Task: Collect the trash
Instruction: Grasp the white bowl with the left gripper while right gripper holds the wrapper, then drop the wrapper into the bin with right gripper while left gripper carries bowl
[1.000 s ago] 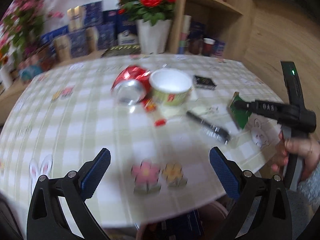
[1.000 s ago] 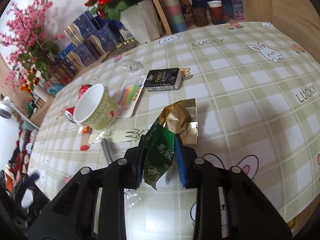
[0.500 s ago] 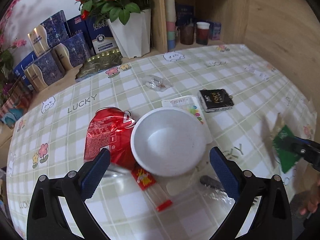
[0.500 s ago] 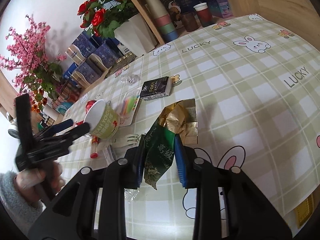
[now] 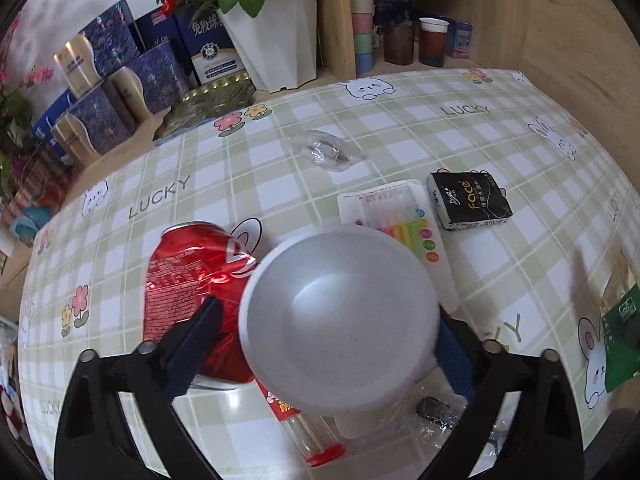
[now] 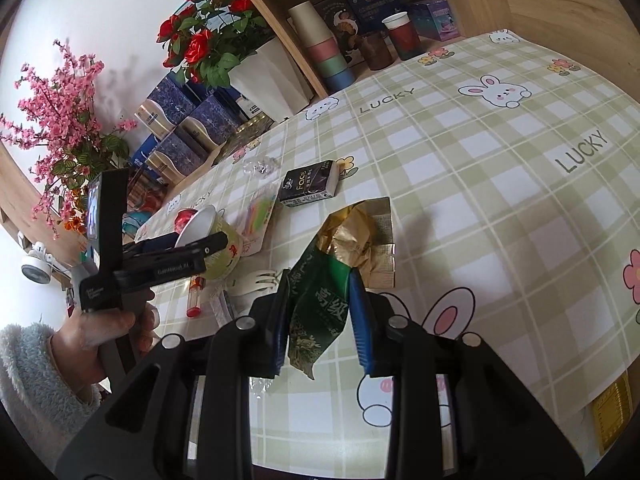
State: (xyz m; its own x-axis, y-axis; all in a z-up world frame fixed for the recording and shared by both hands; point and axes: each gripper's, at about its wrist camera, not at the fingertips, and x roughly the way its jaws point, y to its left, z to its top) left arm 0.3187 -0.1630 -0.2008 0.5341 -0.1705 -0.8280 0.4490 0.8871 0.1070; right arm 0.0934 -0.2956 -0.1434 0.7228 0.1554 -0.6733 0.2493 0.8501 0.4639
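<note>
straddling the white paper bowl (image 5: 340, 320) with my left gripper (image 5: 326, 344), i have one blue pad on each side of its rim; the jaws have just been closing in on it, yet i cannot tell whether the pads press the wall, so i call them open around it. the bowl stands near the table's front edge, leaning against the crushed red can (image 5: 188, 280), which lies on its side just to the bowl's left, partly behind my left pad. under the bowl's near side lie a small red-capped tube (image 5: 308, 432) and some clear plastic wrap (image 5: 432, 428), close to the front edge.

my right gripper (image 6: 322, 312) is clamped on a green foil wrapper (image 6: 320, 300), its torn gold end (image 6: 360, 236) sticking out past the fingertips above the checked tablecloth (image 6: 480, 160). from that wrist view i see my left hand (image 6: 104, 332), in a fluffy pale sleeve (image 6: 36, 376), holding the other gripper at the bowl.

farther in toward the table's middle lie a flat packet with coloured stripes (image 5: 400, 216), touching the bowl's far rim in view, and just beside it a black tissue pack (image 5: 470, 200). beyond them a crumpled clear wrapper (image 5: 328, 152) sits alone. past the table's back edge stand a white pot of red flowers (image 5: 276, 40), blue and gold boxes (image 5: 116, 92) and stacked paper cups (image 5: 362, 20).
</note>
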